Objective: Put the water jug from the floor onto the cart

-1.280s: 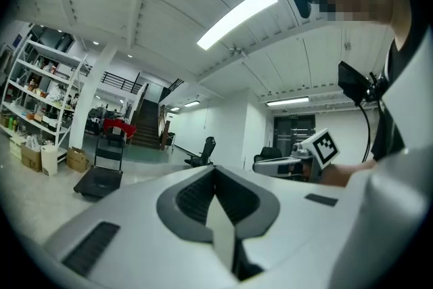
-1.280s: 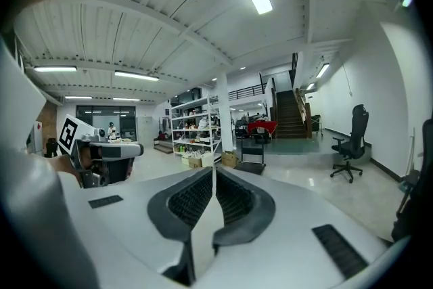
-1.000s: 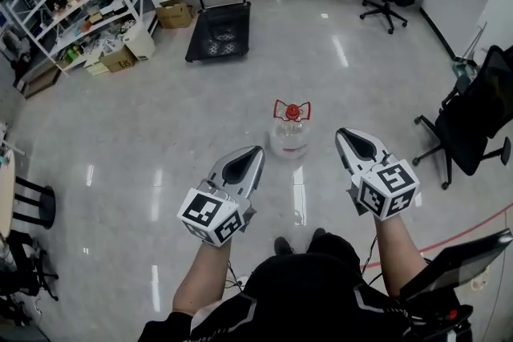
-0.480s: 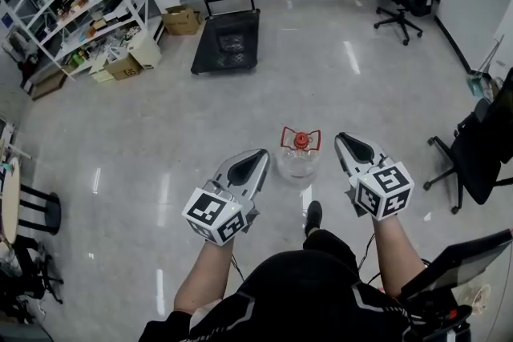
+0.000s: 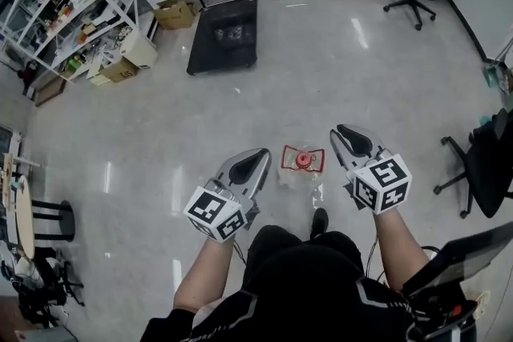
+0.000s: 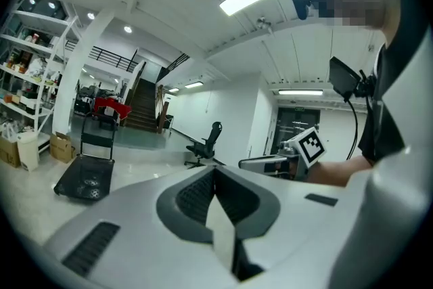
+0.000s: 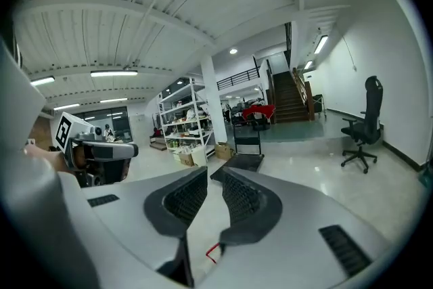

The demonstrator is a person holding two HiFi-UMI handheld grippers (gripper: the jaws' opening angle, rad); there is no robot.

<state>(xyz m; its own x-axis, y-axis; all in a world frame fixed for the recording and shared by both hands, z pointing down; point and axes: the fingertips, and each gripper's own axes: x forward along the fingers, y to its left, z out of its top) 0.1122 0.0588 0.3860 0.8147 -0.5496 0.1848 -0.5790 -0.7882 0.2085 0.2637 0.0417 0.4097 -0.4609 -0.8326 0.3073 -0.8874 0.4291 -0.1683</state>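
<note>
Found water jug (image 5: pixel 300 166) upright on floor, red cap up, between the claws: left gripper (image 5: pixel 258 155) just left of jug, pressed together, empty; right gripper (image 5: pixel 341 133) just right, opening on nothing, about equally near; cart (image 5: pixel 224 36) well beyond jug.

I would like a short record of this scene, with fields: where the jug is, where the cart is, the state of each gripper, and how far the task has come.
water jug: on the floor, between the two grippers, red cap and handle on top, not held
cart: black, handle upright, farther ahead, near the shelves
left gripper: jaws shut, nothing between them
right gripper: jaws opening, nothing gripped
task state: jug not yet on the cart
</note>
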